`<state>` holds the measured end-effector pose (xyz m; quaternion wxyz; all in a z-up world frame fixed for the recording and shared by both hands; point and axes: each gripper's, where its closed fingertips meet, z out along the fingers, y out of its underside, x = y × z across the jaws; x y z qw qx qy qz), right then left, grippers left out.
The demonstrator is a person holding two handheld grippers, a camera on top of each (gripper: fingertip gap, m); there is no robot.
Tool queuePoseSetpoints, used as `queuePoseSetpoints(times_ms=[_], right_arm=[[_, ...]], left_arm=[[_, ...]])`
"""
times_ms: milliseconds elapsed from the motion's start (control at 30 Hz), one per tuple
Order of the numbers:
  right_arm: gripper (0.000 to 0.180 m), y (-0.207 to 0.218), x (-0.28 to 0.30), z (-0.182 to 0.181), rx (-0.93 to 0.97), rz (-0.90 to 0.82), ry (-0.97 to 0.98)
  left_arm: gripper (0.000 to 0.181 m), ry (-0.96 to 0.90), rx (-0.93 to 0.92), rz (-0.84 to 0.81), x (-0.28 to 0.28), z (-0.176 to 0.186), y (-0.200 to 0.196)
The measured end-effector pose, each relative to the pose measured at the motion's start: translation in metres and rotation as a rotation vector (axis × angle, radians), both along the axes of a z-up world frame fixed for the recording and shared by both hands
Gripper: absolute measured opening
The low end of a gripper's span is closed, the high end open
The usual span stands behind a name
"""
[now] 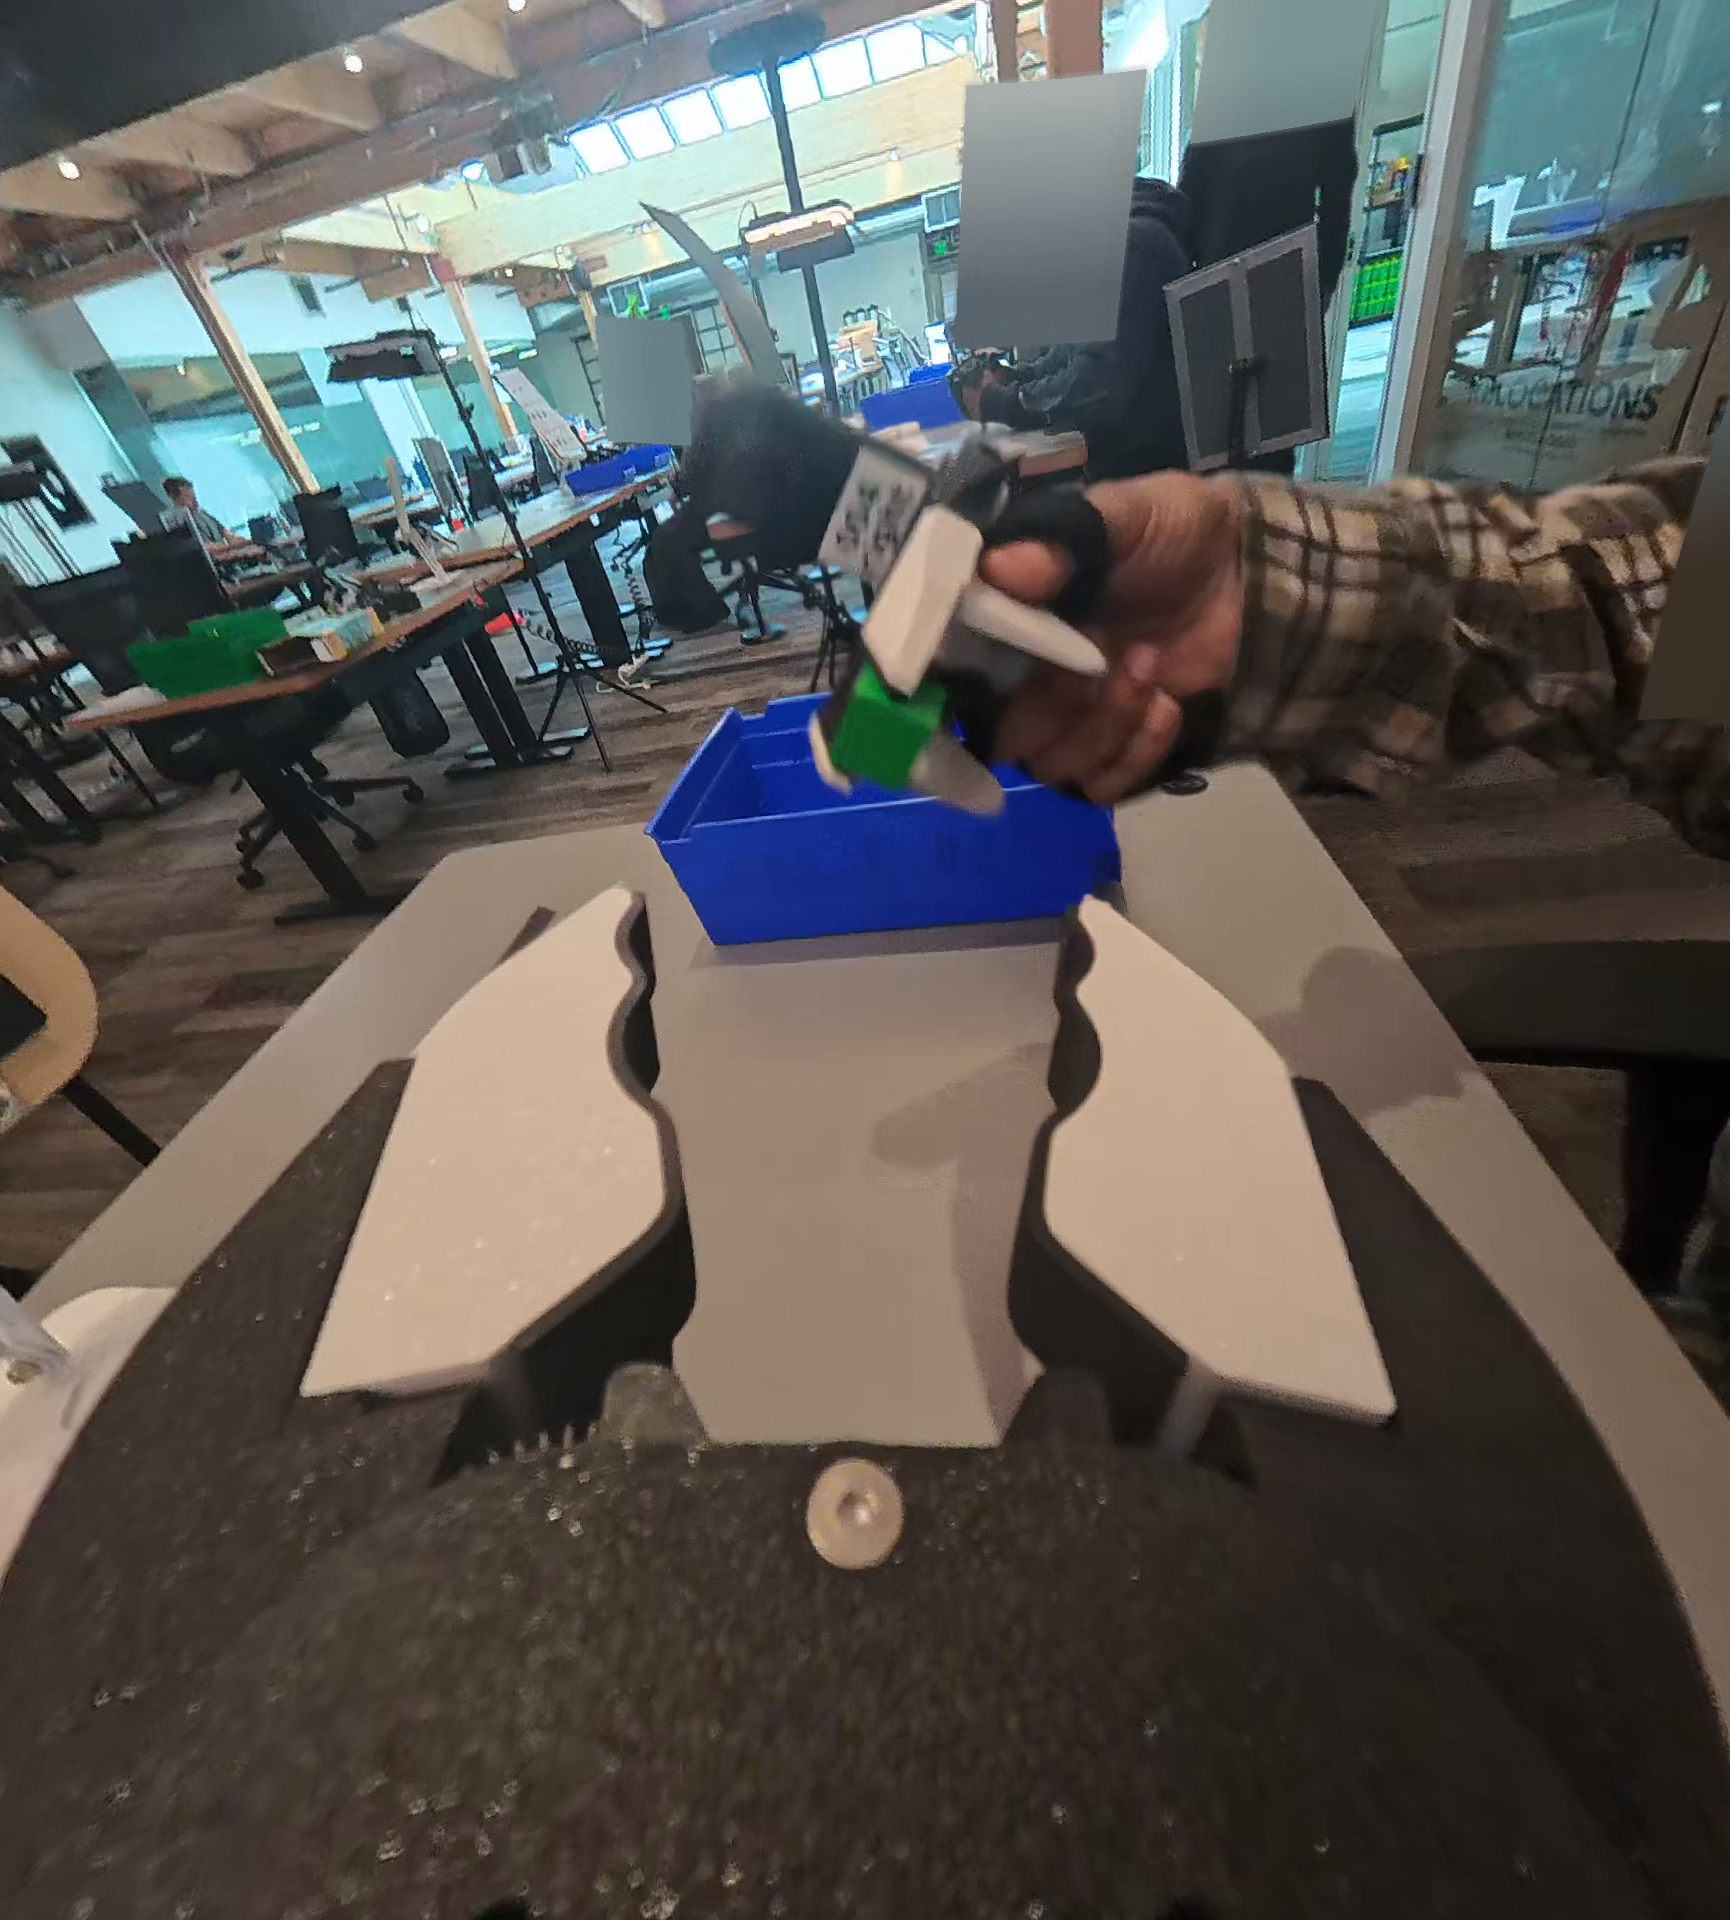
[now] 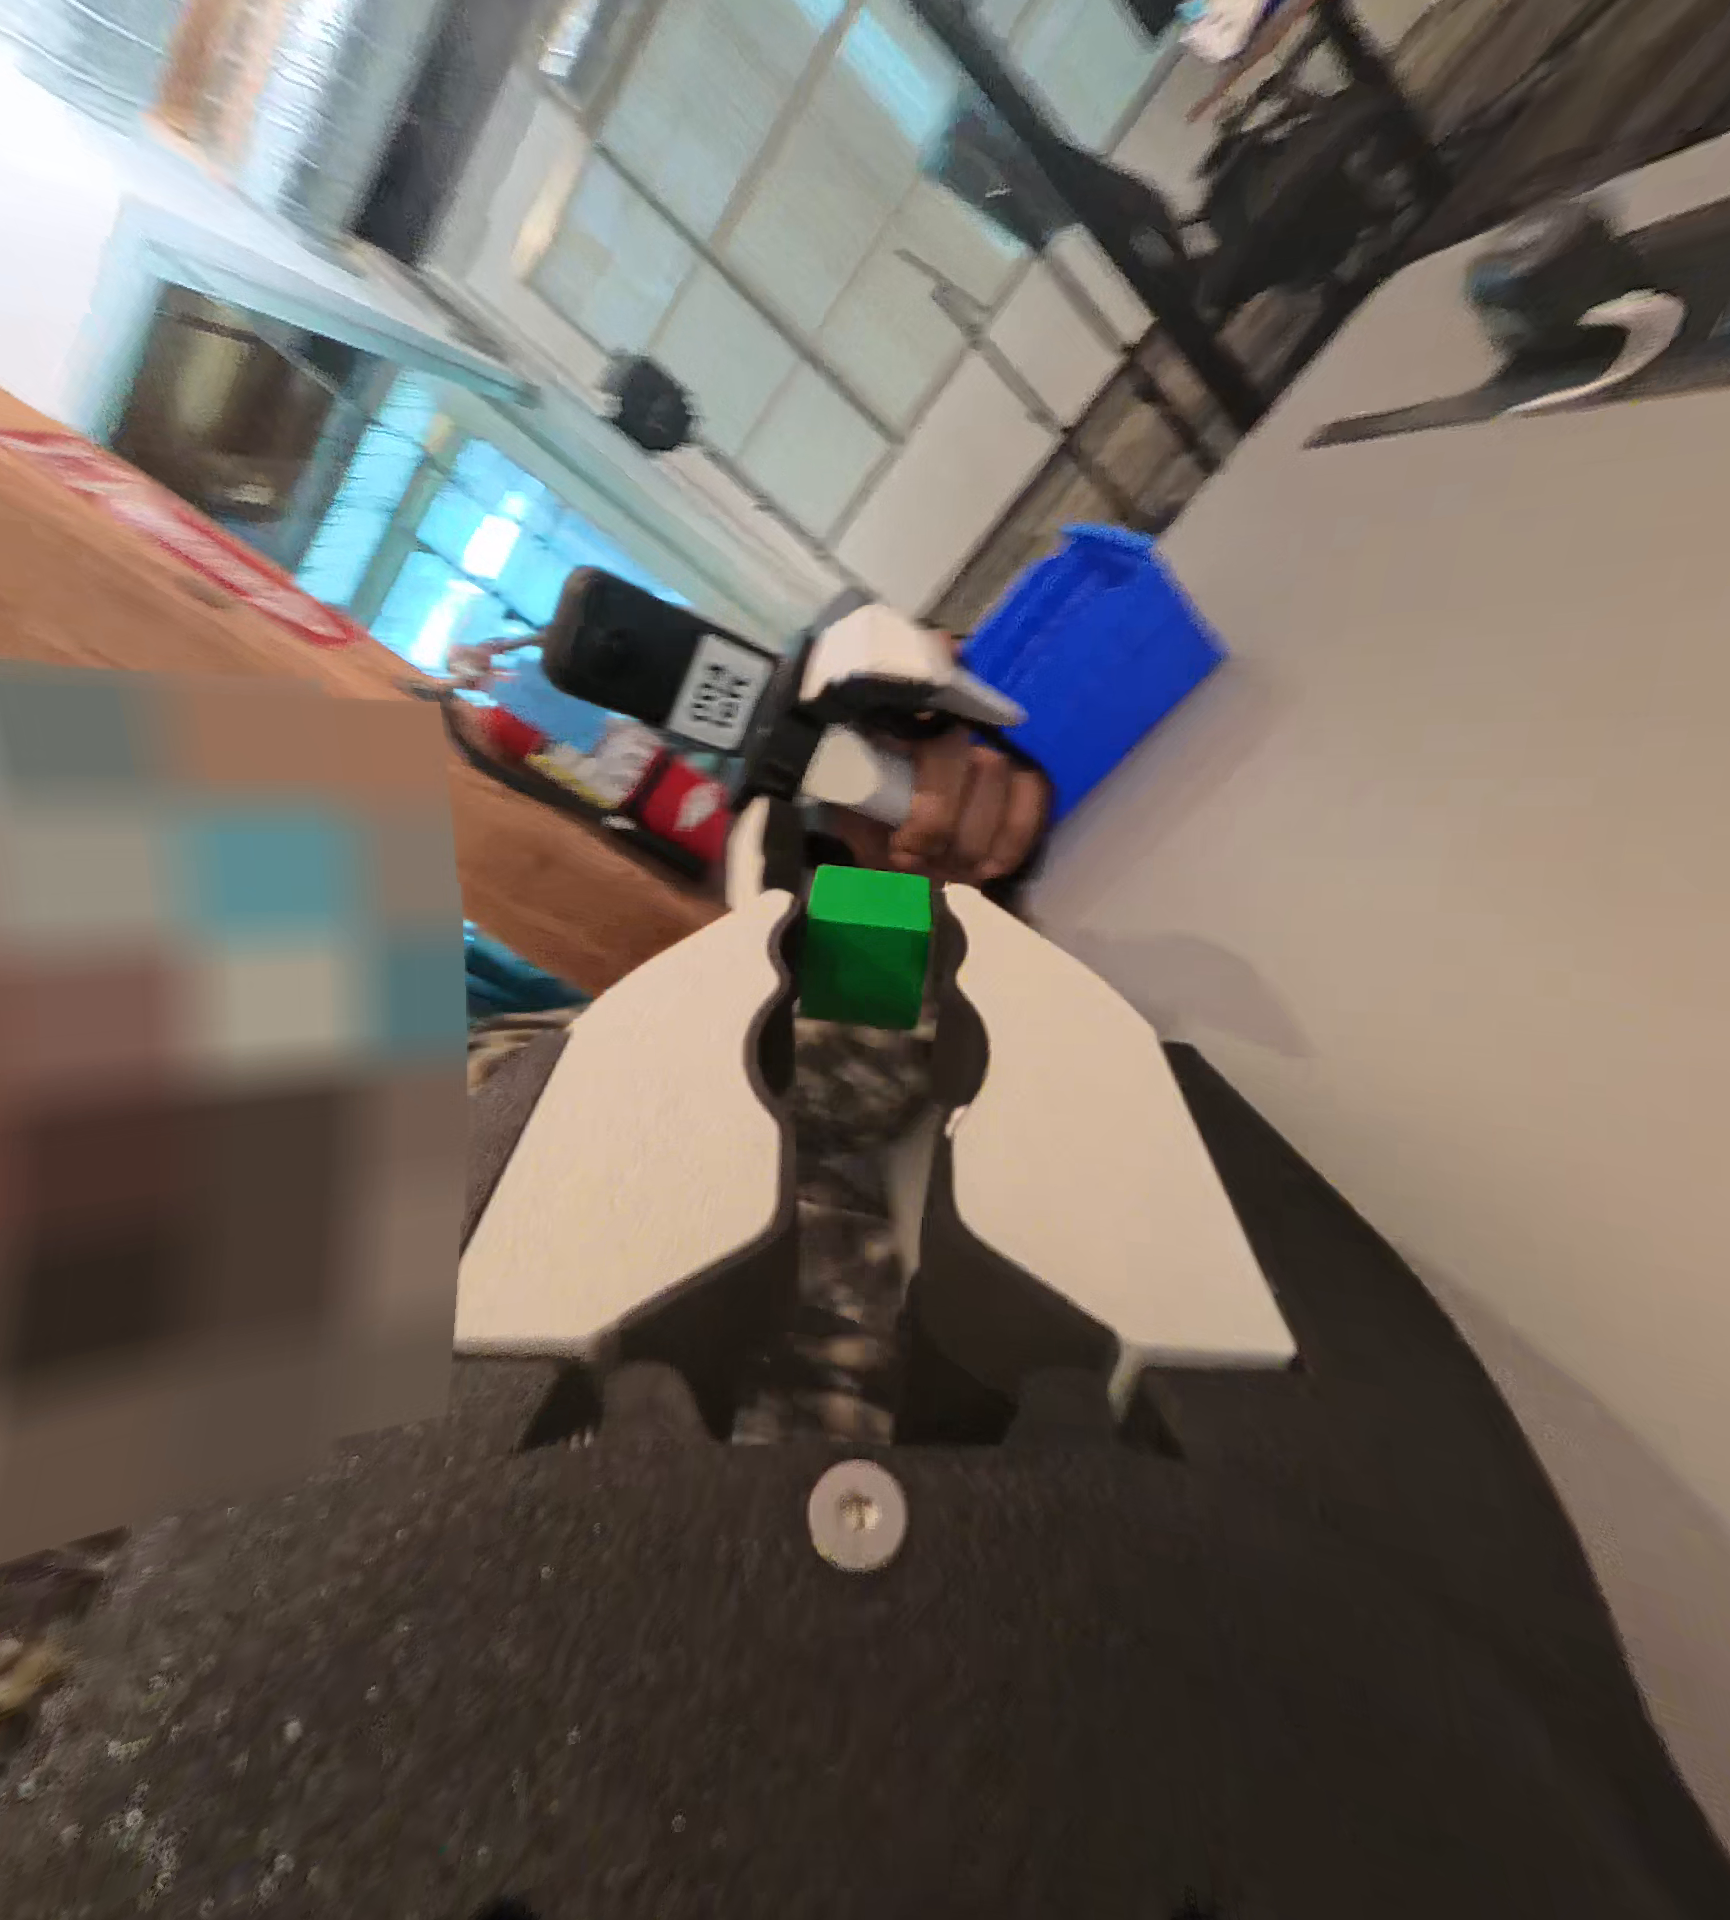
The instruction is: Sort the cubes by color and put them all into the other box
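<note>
My left gripper (image 1: 856, 935) is open and empty, low over the grey table (image 1: 840, 1143), pointing at a blue box (image 1: 882, 862) just ahead. My right gripper (image 2: 866, 925) is shut on a green cube (image 2: 866, 945). In the left wrist view the right gripper (image 1: 902, 774) holds the green cube (image 1: 882, 732) in the air over the near rim of the blue box. The right wrist view is tilted and blurred; it shows the left gripper (image 2: 923, 748) in a hand, with a blue box (image 2: 1089, 665) behind it on the table (image 2: 1463, 831). No other cubes show.
The table's far edge lies just behind the blue box. A plaid sleeve (image 1: 1443, 613) reaches in from the right. A black chair (image 1: 1619, 1018) stands at the right of the table. Desks and people fill the room beyond.
</note>
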<state>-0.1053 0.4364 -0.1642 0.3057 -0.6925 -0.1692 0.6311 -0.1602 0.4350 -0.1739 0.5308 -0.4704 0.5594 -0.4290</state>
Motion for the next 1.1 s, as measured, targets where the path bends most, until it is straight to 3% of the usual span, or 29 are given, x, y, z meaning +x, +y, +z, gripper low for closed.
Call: queuePoseSetpoints(times_ms=[33, 133, 267, 433, 600, 800, 1100], right_arm=[[0.022, 0.007, 0.026, 0.0, 0.032, -0.065, -0.091], [0.022, 0.032, 0.128, -0.012, 0.114, -0.286, -0.499], [0.022, 0.048, 0.254, -0.039, 0.016, -0.451, -0.878], [0.023, 0.055, 0.335, -0.108, -0.108, -0.353, -1.196], [0.023, 0.066, 0.347, -0.159, 0.091, 0.034, -1.441], [0.023, 0.079, 0.33, -0.195, 0.398, 0.446, -1.555], [0.023, 0.081, 0.314, -0.229, 0.438, 0.632, -1.527]], left_arm=[[0.076, 0.009, -0.02, -0.003, -0.001, -0.001, 0.0], [0.08, 0.043, -0.086, -0.021, -0.004, -0.006, -0.002], [0.078, 0.108, -0.155, -0.042, 0.0, -0.021, -0.007], [0.076, 0.213, -0.145, 0.003, 0.002, -0.04, -0.014], [0.073, 0.326, -0.113, 0.061, -0.006, -0.046, -0.019], [0.07, 0.384, -0.075, 0.11, -0.009, -0.047, -0.021], [0.07, 0.418, -0.084, 0.131, -0.012, -0.051, -0.021]])
